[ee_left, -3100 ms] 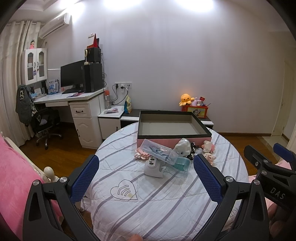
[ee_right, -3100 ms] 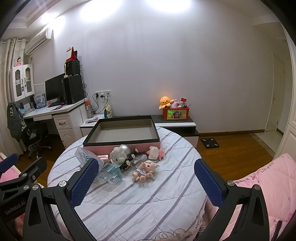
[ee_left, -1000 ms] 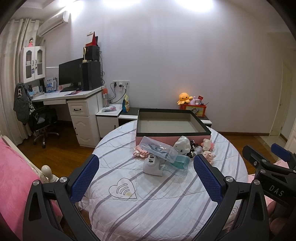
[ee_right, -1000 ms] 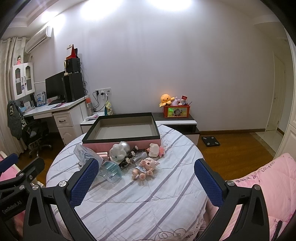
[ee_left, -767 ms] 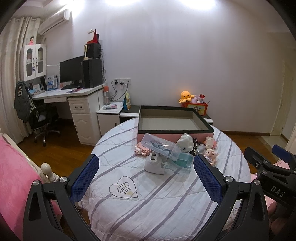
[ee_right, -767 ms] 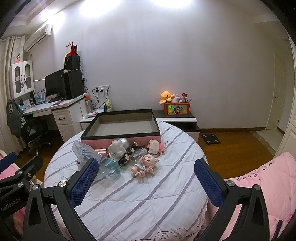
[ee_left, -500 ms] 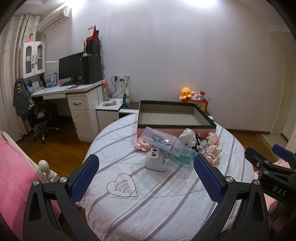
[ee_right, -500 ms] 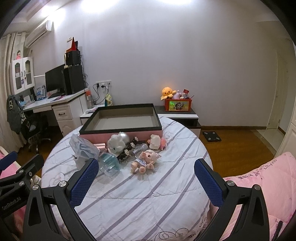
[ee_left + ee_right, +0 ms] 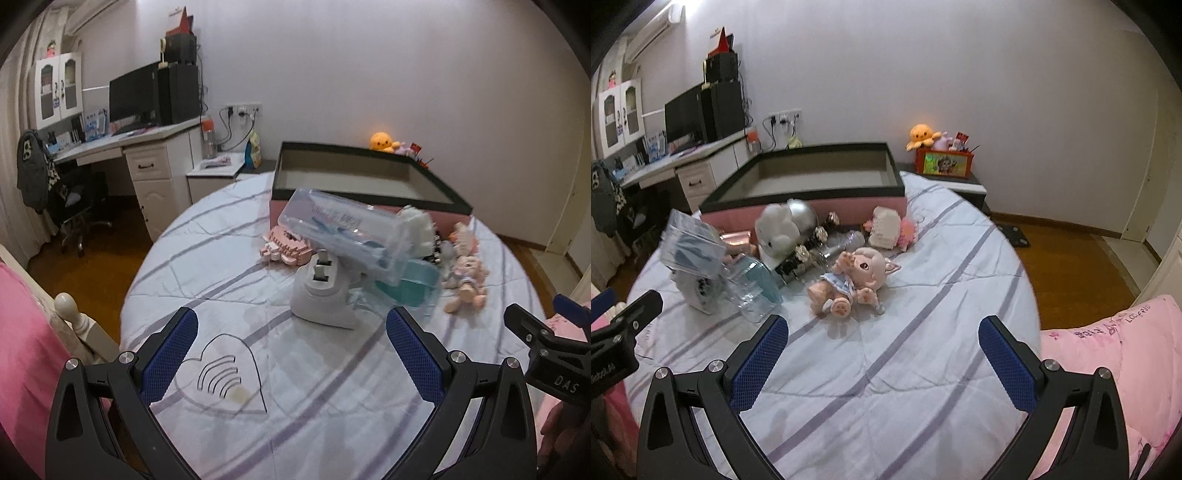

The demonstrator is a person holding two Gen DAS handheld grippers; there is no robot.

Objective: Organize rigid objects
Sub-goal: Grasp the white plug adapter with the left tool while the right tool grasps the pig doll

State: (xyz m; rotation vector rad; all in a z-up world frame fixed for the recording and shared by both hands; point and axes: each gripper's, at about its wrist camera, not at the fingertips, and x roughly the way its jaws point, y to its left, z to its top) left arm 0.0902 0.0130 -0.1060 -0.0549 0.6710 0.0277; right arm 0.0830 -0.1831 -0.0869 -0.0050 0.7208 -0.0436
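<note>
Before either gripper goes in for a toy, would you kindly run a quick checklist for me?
1. Left gripper open, holding nothing: ok.
2. Right gripper open, holding nothing: ok.
3. Box open on top, floor bare where visible: ok.
4. Doll lies apart from the pile, free to grasp: ok.
5. Clear case steady: not ok, it leans tilted on the white stand.
6. Toys' weight: cannot tell.

Home bedroom: desk (image 9: 122,147), pink bedding (image 9: 1115,354)
</note>
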